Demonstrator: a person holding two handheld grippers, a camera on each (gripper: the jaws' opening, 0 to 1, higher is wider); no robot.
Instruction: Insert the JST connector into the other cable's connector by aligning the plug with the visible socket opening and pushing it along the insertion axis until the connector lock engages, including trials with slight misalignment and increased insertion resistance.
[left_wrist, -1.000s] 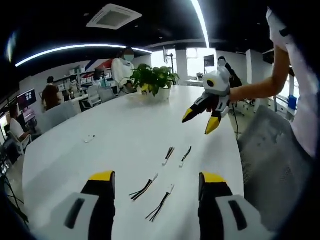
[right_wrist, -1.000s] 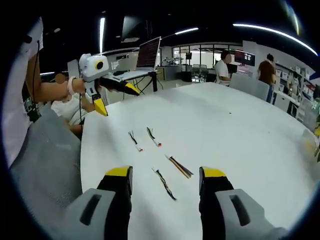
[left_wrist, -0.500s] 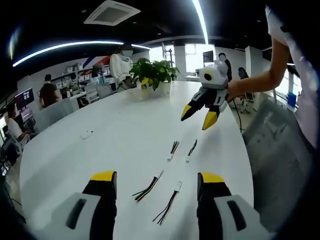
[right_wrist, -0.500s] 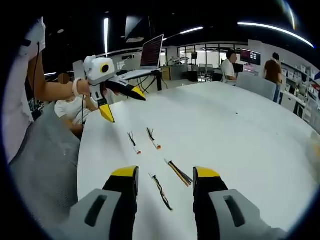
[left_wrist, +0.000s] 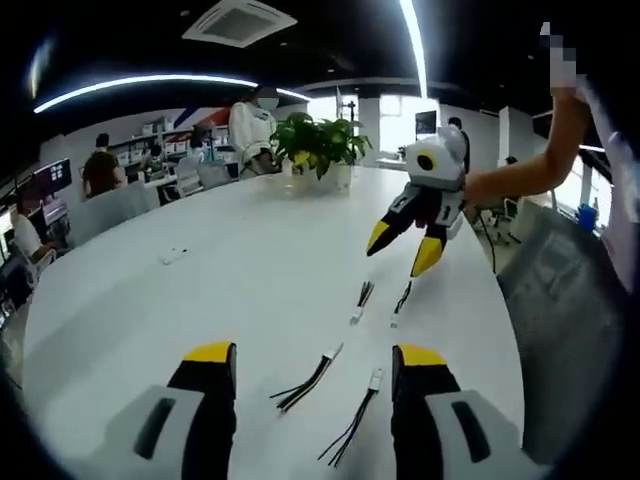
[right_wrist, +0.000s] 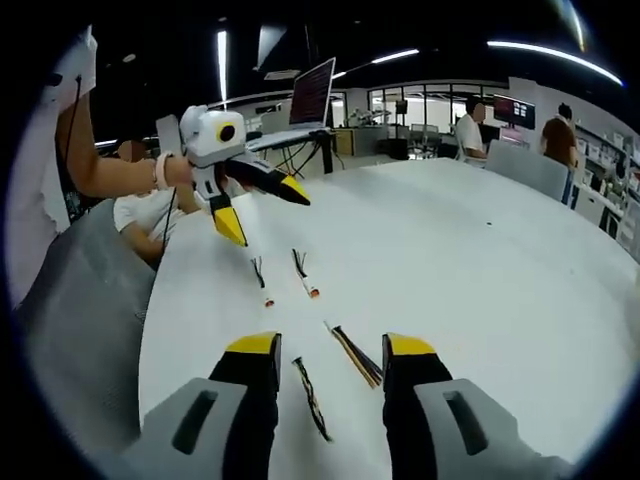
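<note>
**Four cables on the table, both claws open and empty above them**

In the left gripper view the left claw (left_wrist: 313, 360) is spread wide with nothing between its jaws. Two cables lie on the white table (left_wrist: 200, 280) just ahead of it: cable A (left_wrist: 308, 380) in the gap between the jaw tips, cable B (left_wrist: 356, 428) close beside the right jaw, its dark wires running down toward the picture's bottom edge. Farther on, near the table's right edge, lie cable C (left_wrist: 362, 300) and cable D (left_wrist: 400, 303), side by side but apart. The right claw (left_wrist: 402, 246) hangs in the air above them, jaws parted, touching nothing, held by a bare arm (left_wrist: 520, 175).

In the right gripper view the right claw (right_wrist: 330, 352) is also open and empty. A striped cable (right_wrist: 310, 398) and a flat cable (right_wrist: 355, 356) lie between its jaw tips; two short cables (right_wrist: 282, 276) lie beyond, below the left claw (right_wrist: 262, 212), whose jaws are parted.

The connectors are too small to tell plug from socket, and no two cables touch. A potted plant (left_wrist: 318, 152) stands at the table's far edge.
</note>
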